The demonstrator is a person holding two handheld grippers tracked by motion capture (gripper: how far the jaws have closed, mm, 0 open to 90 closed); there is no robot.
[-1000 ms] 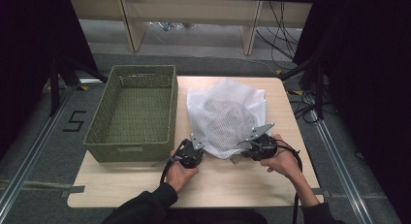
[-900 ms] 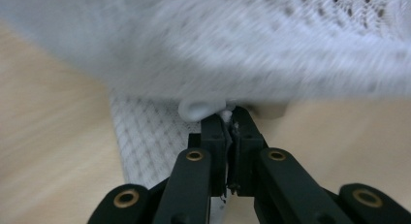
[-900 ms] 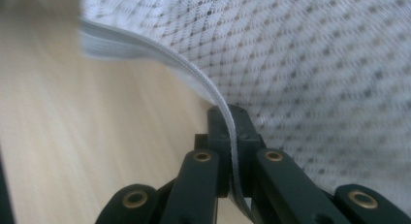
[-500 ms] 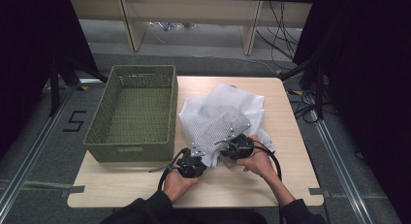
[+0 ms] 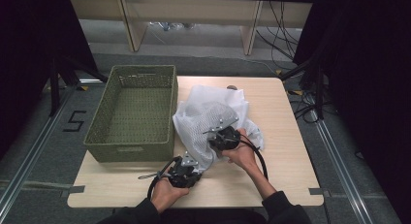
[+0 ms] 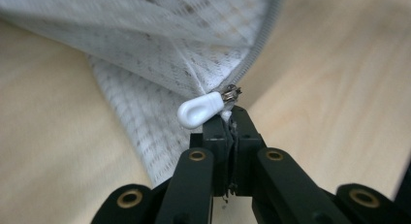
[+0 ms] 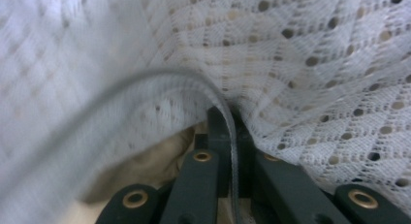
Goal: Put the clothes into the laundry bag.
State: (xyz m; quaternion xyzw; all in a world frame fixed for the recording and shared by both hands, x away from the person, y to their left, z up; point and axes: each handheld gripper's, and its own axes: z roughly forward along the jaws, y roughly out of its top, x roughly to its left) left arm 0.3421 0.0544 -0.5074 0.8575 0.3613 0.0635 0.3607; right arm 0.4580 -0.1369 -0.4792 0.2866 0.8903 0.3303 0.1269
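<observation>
Both grippers' fingers were pinched shut on the white mesh bag (image 5: 213,122), which lay on the wooden table (image 5: 286,136) just right of the green basket (image 5: 133,112). From the high view, the left gripper (image 5: 186,168) held the bag's near corner and the right gripper (image 5: 224,136) sat on the bag's middle.

Seen along the left gripper (image 6: 231,120), closed jaws clamped the mesh edge beside the white zipper pull (image 6: 199,110).

Along the right gripper (image 7: 228,120), closed jaws gripped the grey zipper seam (image 7: 160,78) with mesh draped over them.
</observation>
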